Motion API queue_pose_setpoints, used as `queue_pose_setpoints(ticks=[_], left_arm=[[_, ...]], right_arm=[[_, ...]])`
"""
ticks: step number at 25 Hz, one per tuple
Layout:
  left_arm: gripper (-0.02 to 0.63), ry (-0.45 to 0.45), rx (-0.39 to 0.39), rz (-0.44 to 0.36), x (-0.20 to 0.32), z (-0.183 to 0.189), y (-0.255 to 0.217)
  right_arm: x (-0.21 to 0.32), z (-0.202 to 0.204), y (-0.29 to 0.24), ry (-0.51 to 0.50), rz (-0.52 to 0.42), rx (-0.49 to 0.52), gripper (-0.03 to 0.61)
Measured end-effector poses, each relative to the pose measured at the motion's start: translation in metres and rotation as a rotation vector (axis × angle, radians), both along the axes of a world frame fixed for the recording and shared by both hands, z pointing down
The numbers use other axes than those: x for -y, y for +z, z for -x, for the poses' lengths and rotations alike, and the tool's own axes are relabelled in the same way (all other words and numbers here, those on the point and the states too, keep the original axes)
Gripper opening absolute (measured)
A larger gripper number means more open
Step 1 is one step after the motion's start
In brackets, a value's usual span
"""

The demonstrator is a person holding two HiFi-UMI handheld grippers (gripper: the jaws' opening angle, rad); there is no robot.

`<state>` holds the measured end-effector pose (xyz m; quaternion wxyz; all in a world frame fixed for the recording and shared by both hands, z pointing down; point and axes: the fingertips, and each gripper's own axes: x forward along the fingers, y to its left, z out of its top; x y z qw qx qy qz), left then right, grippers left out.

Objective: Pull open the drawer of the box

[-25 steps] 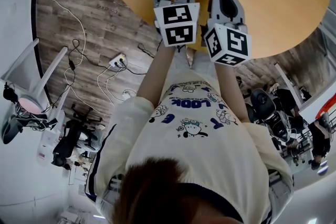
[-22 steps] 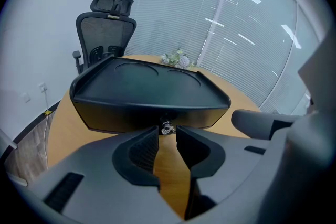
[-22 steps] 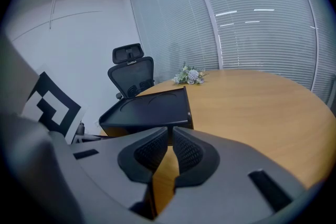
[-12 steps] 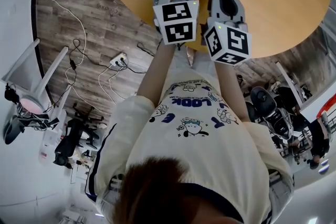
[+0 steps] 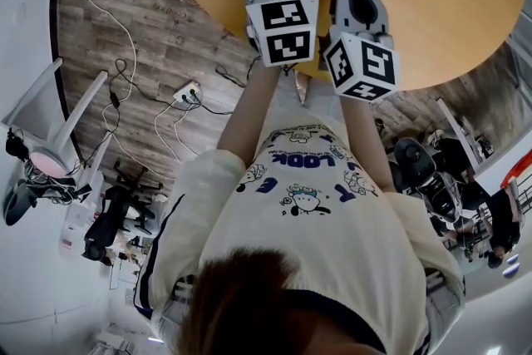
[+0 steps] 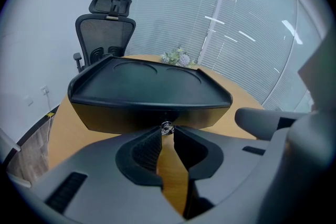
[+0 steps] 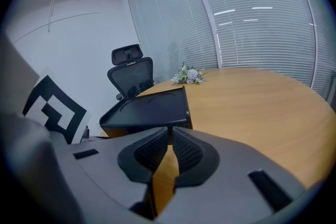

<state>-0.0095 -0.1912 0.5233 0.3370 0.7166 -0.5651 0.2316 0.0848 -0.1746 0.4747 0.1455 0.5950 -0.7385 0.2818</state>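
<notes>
Since the pull must act through the knob (image 6: 167,127), the left tongs (image 6: 167,132) are clamped on it at the box (image 6: 149,92) front; the right tongs (image 7: 169,135) sit together, empty.

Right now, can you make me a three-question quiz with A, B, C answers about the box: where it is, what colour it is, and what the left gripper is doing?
1. Where does the box sit? A) on a shelf B) on the table C) on a bed
2. What colour is the box? A) black B) red C) white
3. What is the left gripper doing? A) spread wide open B) holding a cup C) shut on the knob

Answers: 1 B, wood shows all around its base. 2 A, its top and front are black. 3 C, the jaws pinch the small silver knob on the front.
</notes>
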Motion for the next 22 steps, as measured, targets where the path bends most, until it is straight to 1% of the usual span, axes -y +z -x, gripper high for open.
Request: queue_pose_setpoints(ticks=[22], left_arm=[[0.078,-0.014,0.015,0.024,-0.043,0.0,0.005]], right_arm=[[-0.023,0.001,-0.01,-0.028,-0.03,0.006,0.043]])
